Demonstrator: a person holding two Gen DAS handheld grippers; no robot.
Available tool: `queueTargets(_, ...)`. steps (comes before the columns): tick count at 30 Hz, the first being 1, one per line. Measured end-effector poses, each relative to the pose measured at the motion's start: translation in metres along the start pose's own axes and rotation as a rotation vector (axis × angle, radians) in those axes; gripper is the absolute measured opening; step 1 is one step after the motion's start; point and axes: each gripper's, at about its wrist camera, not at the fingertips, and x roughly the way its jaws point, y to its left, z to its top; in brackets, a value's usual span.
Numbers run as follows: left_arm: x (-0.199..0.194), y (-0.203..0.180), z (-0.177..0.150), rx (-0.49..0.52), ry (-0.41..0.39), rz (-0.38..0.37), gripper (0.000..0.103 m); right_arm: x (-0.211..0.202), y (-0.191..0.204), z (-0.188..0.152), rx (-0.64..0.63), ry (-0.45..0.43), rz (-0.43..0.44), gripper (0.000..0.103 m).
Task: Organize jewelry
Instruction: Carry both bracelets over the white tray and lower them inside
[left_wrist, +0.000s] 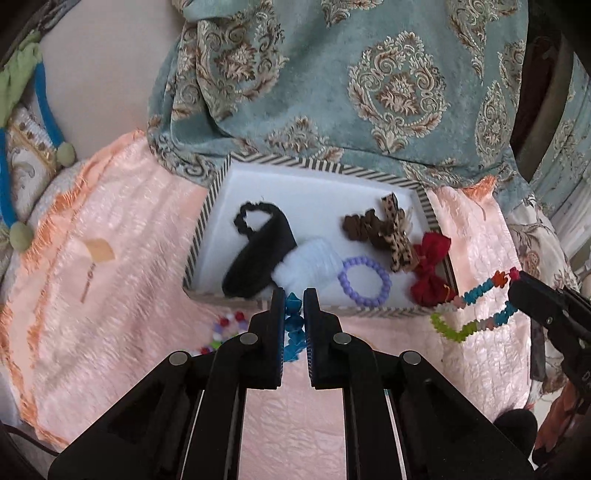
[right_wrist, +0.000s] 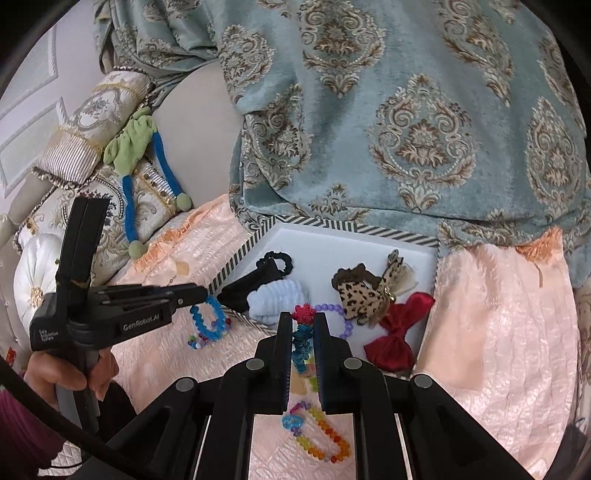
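Note:
My left gripper (left_wrist: 294, 295) is shut on a blue beaded bracelet (left_wrist: 294, 325), which hangs just above the near rim of a striped-edged white tray (left_wrist: 325, 164). In the right wrist view the same left gripper (right_wrist: 202, 294) holds the blue bracelet (right_wrist: 212, 323) at the tray's (right_wrist: 369, 226) left corner. My right gripper (right_wrist: 303, 317) is shut on a multicoloured bead bracelet (right_wrist: 301, 343) topped with a red flower; the strand dangles from the right gripper (left_wrist: 515, 281) as a loop (left_wrist: 469, 314). The tray holds a purple bead bracelet (left_wrist: 365, 281), scrunchies, a leopard clip and a red bow (left_wrist: 430, 275).
A rainbow bead bracelet (right_wrist: 319, 434) and loose coloured beads (left_wrist: 225, 328) lie on the pink cloth (left_wrist: 110, 258) in front of the tray. A teal patterned blanket (left_wrist: 369, 81) is draped behind it. Cushions and a blue-green plush toy (right_wrist: 140, 147) sit at left. A hand (right_wrist: 70, 373) grips the left handle.

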Motion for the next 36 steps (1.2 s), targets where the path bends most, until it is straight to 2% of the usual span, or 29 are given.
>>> queueTargets(12,0.009,0.009,0.039,0.013,-0.028,0.049,0.008,0.027,0.002,0.027,-0.038,0.014,0.005,0.010)
queueTargets(25,0.041,0.016,0.082,-0.035,0.007,0.044,0.008,0.060,-0.006,0.064,-0.059,0.020,-0.017,0.010)
queueTargets(33,0.074,0.007,0.109,-0.041,0.007,0.036,0.008,0.107,-0.018,0.086,-0.034,0.050,-0.013,0.010)
queueTargets(36,0.093,0.007,0.119,-0.055,0.017,0.026,0.008,0.128,-0.027,0.093,0.011,0.058,0.009,0.010)
